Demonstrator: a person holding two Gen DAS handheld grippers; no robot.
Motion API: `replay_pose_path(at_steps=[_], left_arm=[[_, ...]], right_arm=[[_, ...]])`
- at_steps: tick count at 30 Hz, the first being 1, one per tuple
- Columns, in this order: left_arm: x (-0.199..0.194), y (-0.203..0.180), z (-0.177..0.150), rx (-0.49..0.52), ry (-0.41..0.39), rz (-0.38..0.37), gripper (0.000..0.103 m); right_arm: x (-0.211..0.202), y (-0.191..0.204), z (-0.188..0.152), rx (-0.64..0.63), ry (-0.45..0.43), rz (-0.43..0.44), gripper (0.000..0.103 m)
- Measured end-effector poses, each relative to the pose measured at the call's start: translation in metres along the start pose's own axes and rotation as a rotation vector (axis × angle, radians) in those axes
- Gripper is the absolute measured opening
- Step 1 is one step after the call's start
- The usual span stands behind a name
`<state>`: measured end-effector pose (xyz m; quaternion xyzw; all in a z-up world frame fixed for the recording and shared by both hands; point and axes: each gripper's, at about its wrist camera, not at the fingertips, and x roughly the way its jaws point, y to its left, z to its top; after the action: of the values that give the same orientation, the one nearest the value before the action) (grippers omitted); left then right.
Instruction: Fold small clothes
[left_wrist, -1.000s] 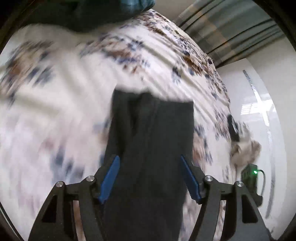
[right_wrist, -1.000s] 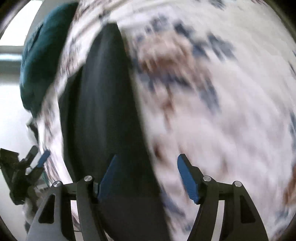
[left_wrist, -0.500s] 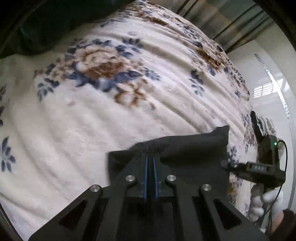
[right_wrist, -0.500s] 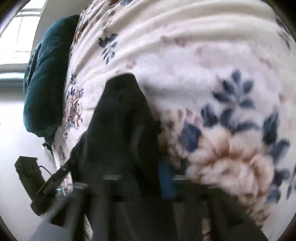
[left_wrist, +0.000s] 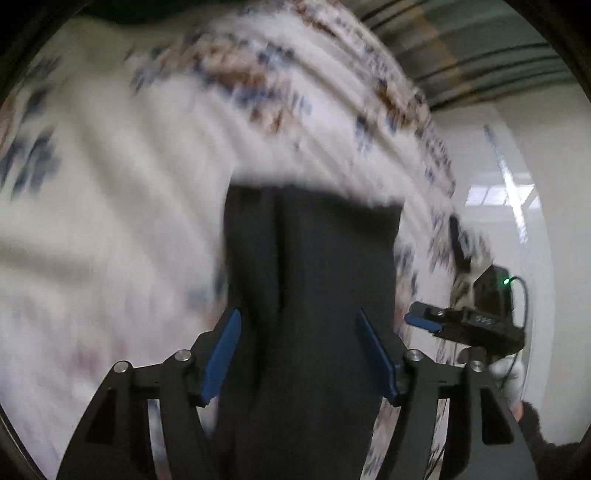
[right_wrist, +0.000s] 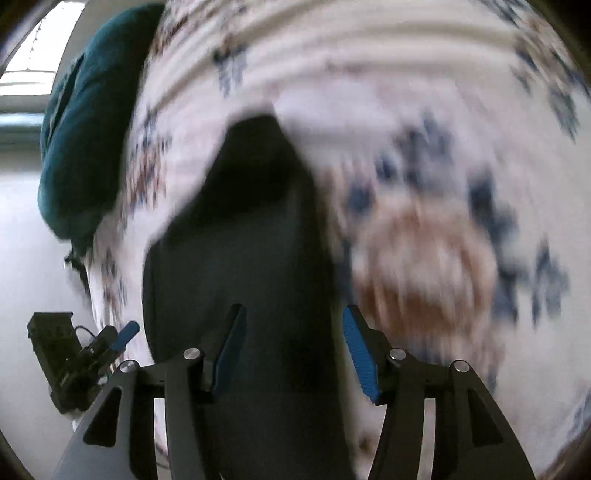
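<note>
A cream plush blanket with blue and brown flower print is seen filling most of both views, blurred by motion; on it a dark charcoal folded cloth garment is laid flat as a long strip. In the left wrist view the garment is seen running forward from under the left gripper, centred in the gap between the blue-padded fingers, whose jaws are spread wide with nothing pinched; whether the pads touch the cloth cannot be told. In the right wrist view the same garment is seen lying beneath and ahead of the right gripper, shifted slightly toward its left finger, the jaws likewise spread apart and empty. A teal cushion-like bundle is seen at the blanket's far left edge. The right gripper is also visible at the right of the left wrist view, and the left gripper low at the left of the right wrist view, both just beside the garment. Compared with half a second ago, both grippers were pressed together on the cloth edge and are now released and pulled back, and the garment, then bunched, now lies stretched out long.
</note>
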<state>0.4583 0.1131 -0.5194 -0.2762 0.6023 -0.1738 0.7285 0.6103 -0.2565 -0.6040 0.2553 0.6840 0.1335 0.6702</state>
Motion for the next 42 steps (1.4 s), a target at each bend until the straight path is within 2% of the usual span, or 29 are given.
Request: replay_pose_path(at_steps=[3,4,6,9,10,12,14,17,21,23,25,28,29,30,31,32,35,36,37,38,41,42], left_arm=[[0.017,0.014,-0.041,-0.065,0.052,0.068,0.061],[0.024,0.022,-0.051,-0.082,0.064,0.136,0.060],[0.024,0.038,-0.059,-0.110,0.036,0.174,0.062],[0.003,0.048,-0.062,-0.201,0.001,0.104,0.061],[-0.008,0.045,-0.067,-0.226,-0.012,0.050,0.061],[-0.026,0.034,-0.080,-0.231,-0.019,-0.051,0.064],[-0.044,0.021,-0.102,-0.210,0.001,-0.086,0.065],[-0.068,0.008,-0.148,-0.176,0.036,-0.055,0.069],[-0.084,0.018,-0.220,-0.206,0.114,0.005,0.070],[-0.079,0.028,-0.256,-0.209,0.162,0.104,0.070],[-0.065,0.034,-0.290,-0.236,0.208,0.134,0.070],[-0.045,0.033,-0.325,-0.255,0.250,0.114,0.068],[-0.037,0.030,-0.334,-0.235,0.262,0.114,0.065],[-0.030,0.026,-0.342,-0.205,0.271,0.107,0.031],[-0.022,0.022,-0.347,-0.177,0.273,0.127,0.009],[-0.021,0.021,-0.349,-0.185,0.264,0.125,0.005],[-0.033,0.024,-0.355,-0.243,0.200,0.091,0.005],[-0.038,0.023,-0.355,-0.249,0.186,0.091,0.004],[-0.046,0.024,-0.356,-0.255,0.173,0.092,0.004],[-0.055,0.032,-0.361,-0.256,0.170,0.087,0.004],[-0.056,0.040,-0.366,-0.220,0.170,0.134,0.004],[-0.056,0.047,-0.367,-0.219,0.177,0.138,0.004]], right_arm=[[0.008,-0.018,-0.048,0.030,0.092,0.004,0.057],[0.013,-0.025,-0.065,0.033,0.131,-0.007,0.057],[0.022,-0.039,-0.094,0.067,0.175,-0.048,0.057],[0.022,-0.056,-0.127,0.139,0.188,-0.039,0.057],[0.019,-0.060,-0.137,0.155,0.189,-0.031,0.057],[0.011,-0.068,-0.159,0.170,0.192,-0.020,0.059],[0.006,-0.076,-0.181,0.183,0.212,-0.015,0.062],[0.000,-0.087,-0.220,0.204,0.264,-0.009,0.062],[-0.008,-0.108,-0.287,0.221,0.341,0.018,0.065],[-0.001,-0.114,-0.317,0.218,0.378,0.020,0.065],[0.009,-0.121,-0.349,0.212,0.407,0.003,0.065],[0.024,-0.125,-0.380,0.217,0.398,-0.008,0.065],[0.025,-0.125,-0.388,0.214,0.373,-0.019,0.062],[0.028,-0.123,-0.396,0.206,0.351,-0.026,0.059],[0.030,-0.121,-0.402,0.196,0.344,-0.015,0.050],[0.034,-0.118,-0.404,0.189,0.340,-0.003,0.049],[0.046,-0.112,-0.417,0.177,0.344,0.000,0.047],[0.051,-0.109,-0.422,0.174,0.353,-0.006,0.041],[0.054,-0.108,-0.425,0.165,0.348,-0.011,0.016],[0.056,-0.105,-0.427,0.152,0.343,-0.026,0.007],[0.047,-0.097,-0.439,0.144,0.290,-0.038,0.006],[0.044,-0.089,-0.443,0.114,0.278,-0.067,0.006]])
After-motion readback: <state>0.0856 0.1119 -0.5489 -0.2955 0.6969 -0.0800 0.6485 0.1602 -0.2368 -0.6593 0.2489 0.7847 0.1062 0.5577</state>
